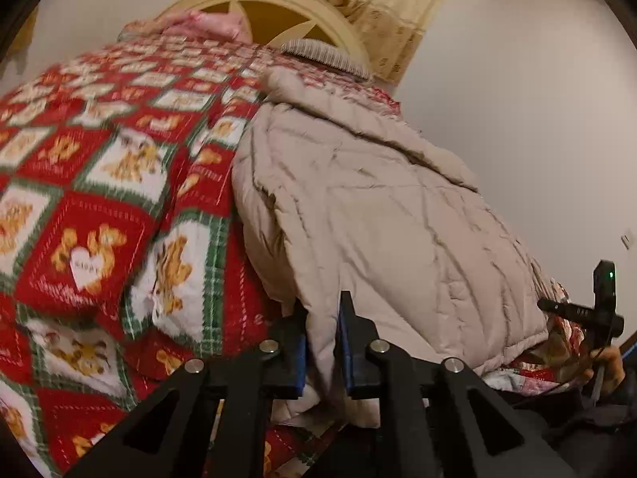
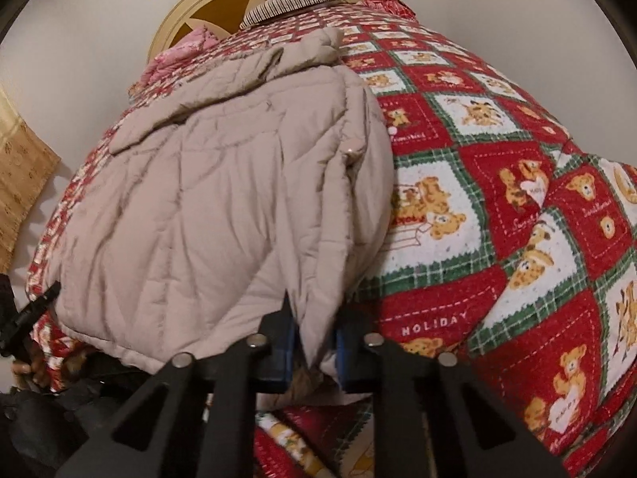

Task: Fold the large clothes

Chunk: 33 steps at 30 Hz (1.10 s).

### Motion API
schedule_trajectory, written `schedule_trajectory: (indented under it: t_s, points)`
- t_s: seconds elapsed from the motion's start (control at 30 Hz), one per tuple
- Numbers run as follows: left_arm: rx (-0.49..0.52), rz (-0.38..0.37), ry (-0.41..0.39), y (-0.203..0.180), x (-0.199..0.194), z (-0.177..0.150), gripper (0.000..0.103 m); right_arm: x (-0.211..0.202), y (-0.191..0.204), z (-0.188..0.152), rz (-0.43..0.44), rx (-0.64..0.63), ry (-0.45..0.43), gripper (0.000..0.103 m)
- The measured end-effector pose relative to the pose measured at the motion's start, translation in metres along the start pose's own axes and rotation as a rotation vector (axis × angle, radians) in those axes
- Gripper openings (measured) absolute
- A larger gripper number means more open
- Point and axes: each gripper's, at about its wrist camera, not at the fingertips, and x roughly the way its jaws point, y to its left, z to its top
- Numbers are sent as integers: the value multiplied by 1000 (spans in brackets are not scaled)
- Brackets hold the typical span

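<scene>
Beige padded jacket (image 2: 207, 207), "HOLIDAY" teddy-bear quilt (image 2: 497, 207)

**Beige quilted jacket on bed**

Padded jacket (image 1: 370, 215), pale beige, stitched quilting, creased and puffy. Lies spread on a red-green teddy-bear quilt (image 1: 99, 183), collar end toward 12 o'clock, hem toward 6 o'clock at the bed's near edge. One side folded over the body, forming a long ridge. Hem bunched at both near corners, hanging slightly off the edge.
</scene>
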Motion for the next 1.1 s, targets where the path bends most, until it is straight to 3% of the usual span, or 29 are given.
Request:
schedule_trajectory:
  t_s: [0.2, 0.5, 0.67, 0.8, 0.9, 1.1]
  points:
    - [-81, -232, -95, -2, -39, 24, 10, -34, -3, 7, 125, 81, -45, 14]
    - [10, -431, -193, -36, -91, 43, 10, -97, 8, 3, 264, 108, -102, 13]
    - [-50, -428, -196, -36, -89, 61, 10, -115, 2, 11, 348, 154, -153, 13]
    - [-162, -403, -173, -23, -75, 101, 10, -115, -7, 39, 422, 213, -163, 13]
    - [-216, -377, -171, -14, -59, 137, 10, -116, -9, 75, 474, 244, -207, 13]
    - [-240, -265, -163, -5, -13, 206, 10, -86, -5, 171, 474, 259, -254, 13]
